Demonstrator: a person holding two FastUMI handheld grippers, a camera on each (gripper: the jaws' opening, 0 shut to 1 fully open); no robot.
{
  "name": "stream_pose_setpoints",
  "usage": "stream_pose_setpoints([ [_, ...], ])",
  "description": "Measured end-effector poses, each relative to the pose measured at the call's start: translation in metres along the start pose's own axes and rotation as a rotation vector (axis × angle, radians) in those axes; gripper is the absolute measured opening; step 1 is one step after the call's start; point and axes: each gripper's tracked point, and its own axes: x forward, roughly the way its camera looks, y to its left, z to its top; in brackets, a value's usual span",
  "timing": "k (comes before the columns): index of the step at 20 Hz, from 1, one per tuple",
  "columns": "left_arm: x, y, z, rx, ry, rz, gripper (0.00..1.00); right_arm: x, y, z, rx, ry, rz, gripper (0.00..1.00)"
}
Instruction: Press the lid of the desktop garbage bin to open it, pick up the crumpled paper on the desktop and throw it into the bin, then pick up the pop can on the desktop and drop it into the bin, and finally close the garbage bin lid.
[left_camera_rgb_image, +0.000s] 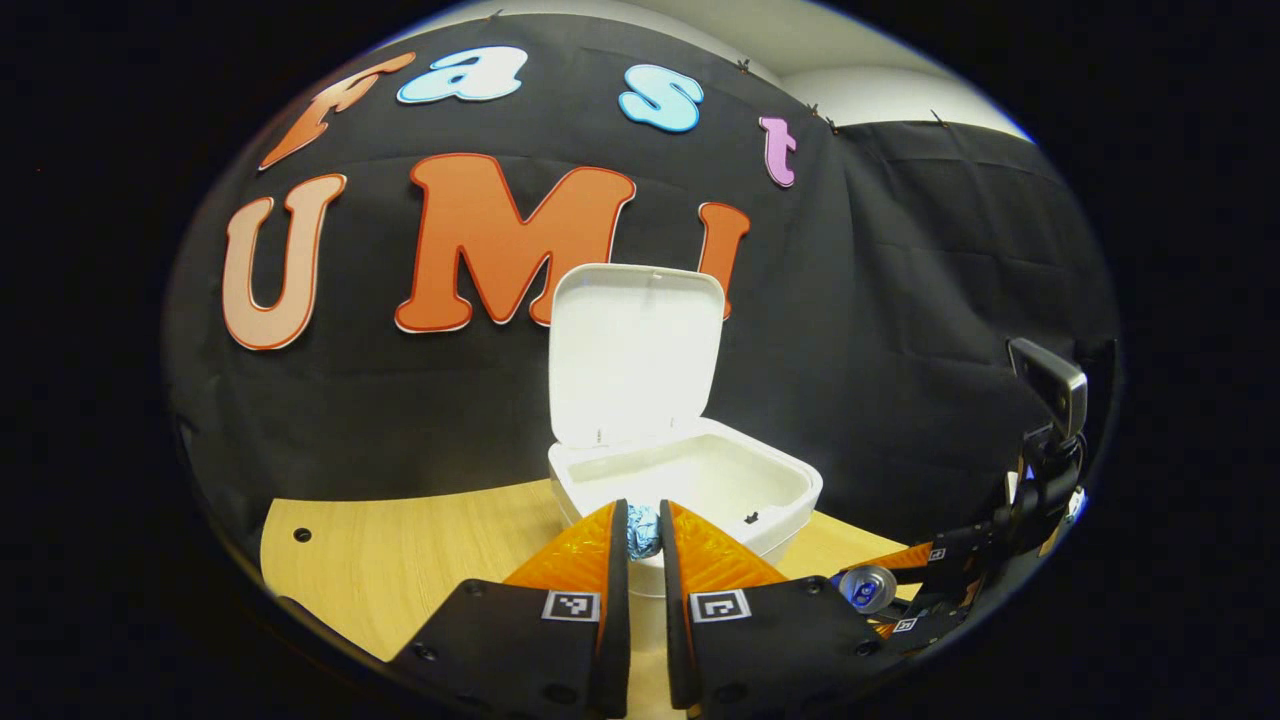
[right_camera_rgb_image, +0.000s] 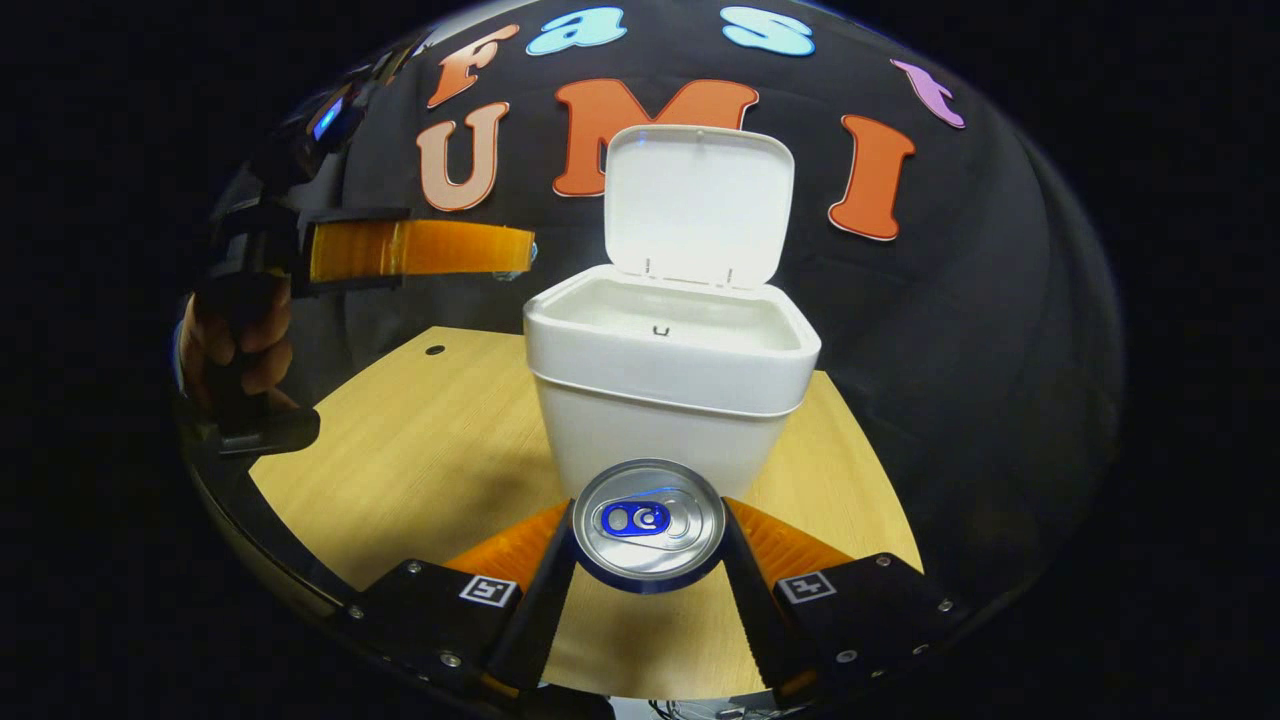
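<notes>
The left gripper view looks from above rim height, slightly down into the white plastic desktop bin (left_camera_rgb_image: 690, 485) with its raised lid (left_camera_rgb_image: 636, 355), close in front of it. The right gripper view sits lower, near the light wooden tabletop (right_camera_rgb_image: 420, 440), facing the bin's (right_camera_rgb_image: 665, 400) front wall from a little farther off. Both share the bin, its lid (right_camera_rgb_image: 697, 205) and the tabletop (left_camera_rgb_image: 400, 565) around it.
</notes>
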Motion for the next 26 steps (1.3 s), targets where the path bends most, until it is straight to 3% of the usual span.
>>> stream_pose_setpoints([
  [6,0.022,-0.004,-0.013,-0.001,0.031,0.005,0.22,-0.007,-0.003,0.008,0.003,-0.011,-0.019,0.80],
  [8,0.027,-0.005,-0.016,0.002,0.039,0.009,0.19,-0.007,-0.007,0.011,0.000,-0.012,-0.026,0.80],
  [11,0.029,-0.004,-0.021,0.011,0.043,0.017,0.27,-0.007,-0.011,0.018,0.006,-0.015,-0.035,0.80],
  [17,0.029,-0.005,-0.023,-0.009,0.043,0.013,0.29,-0.002,-0.034,0.043,-0.017,-0.055,-0.082,0.80],
  [20,0.026,-0.004,-0.022,-0.021,0.036,0.010,0.48,-0.004,-0.043,0.062,-0.033,-0.091,-0.099,0.80],
  [24,0.019,-0.001,-0.023,-0.025,0.035,0.027,0.56,-0.019,-0.048,0.085,-0.043,-0.134,-0.100,0.80],
  [26,0.016,0.002,-0.024,-0.018,0.033,0.038,0.67,-0.023,-0.048,0.095,-0.044,-0.150,-0.092,0.80],
])
